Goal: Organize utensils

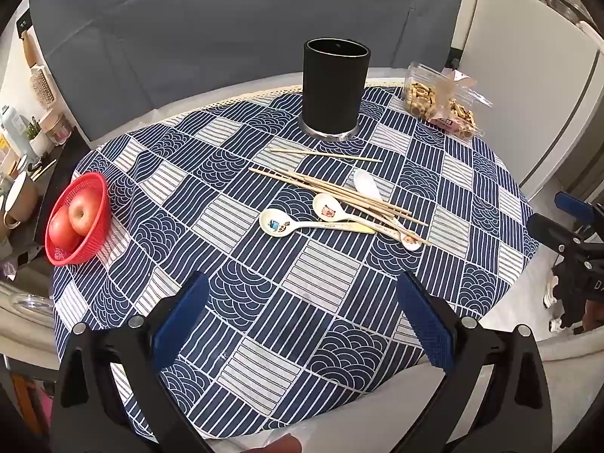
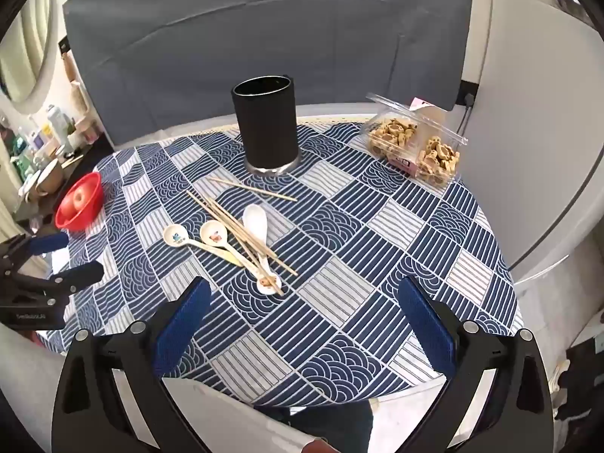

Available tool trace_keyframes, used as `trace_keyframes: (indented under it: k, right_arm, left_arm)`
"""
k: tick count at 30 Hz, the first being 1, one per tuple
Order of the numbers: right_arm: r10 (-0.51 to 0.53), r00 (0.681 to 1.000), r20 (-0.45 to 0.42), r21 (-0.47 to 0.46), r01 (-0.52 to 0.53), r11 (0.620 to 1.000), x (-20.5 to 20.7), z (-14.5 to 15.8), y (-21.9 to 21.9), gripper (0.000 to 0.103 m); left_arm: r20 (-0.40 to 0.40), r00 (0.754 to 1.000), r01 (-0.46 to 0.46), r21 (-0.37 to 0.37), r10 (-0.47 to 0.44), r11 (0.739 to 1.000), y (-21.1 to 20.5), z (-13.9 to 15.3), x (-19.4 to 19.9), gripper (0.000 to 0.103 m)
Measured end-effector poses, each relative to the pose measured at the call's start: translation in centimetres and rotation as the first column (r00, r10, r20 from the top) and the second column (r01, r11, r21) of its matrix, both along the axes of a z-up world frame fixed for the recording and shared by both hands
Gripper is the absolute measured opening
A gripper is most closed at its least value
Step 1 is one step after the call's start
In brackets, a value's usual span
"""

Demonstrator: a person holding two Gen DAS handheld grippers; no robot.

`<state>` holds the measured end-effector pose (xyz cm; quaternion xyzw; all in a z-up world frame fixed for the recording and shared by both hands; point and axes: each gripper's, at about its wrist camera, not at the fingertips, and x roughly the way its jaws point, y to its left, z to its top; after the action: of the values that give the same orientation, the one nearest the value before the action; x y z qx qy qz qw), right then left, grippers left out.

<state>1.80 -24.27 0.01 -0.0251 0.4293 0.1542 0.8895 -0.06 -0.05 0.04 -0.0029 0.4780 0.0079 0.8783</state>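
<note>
Both tools [image 1: 302, 313] [image 2: 304, 315] agape above tablecloth's [image 2: 339, 302] near edge

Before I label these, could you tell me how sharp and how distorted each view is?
Left wrist view: sharp in the middle, chopsticks crisp, table edge bowed by the fisheye, corners black. Right wrist view: likewise sharp, holder leaning, fridge curved.

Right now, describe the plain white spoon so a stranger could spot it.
Start at the tall black cylindrical holder. In front lies a pile of wooden chopsticks; the plain white ceramic spoon lies among them. Unlike the neighbouring spoons, its bowl has no cartoon picture.
</note>
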Motion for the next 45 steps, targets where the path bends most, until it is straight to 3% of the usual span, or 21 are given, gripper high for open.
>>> trace_keyframes:
  k: [45]
  right_arm:
    - [0.033,0.999,0.029,0.004,-0.033,0.999,-0.1,0.4,-0.1,0.095]
  left_arm:
    - [0.013,1.000,0.003,0.024,-0.003,1.000,-0.2,0.4,-0.6,0.097]
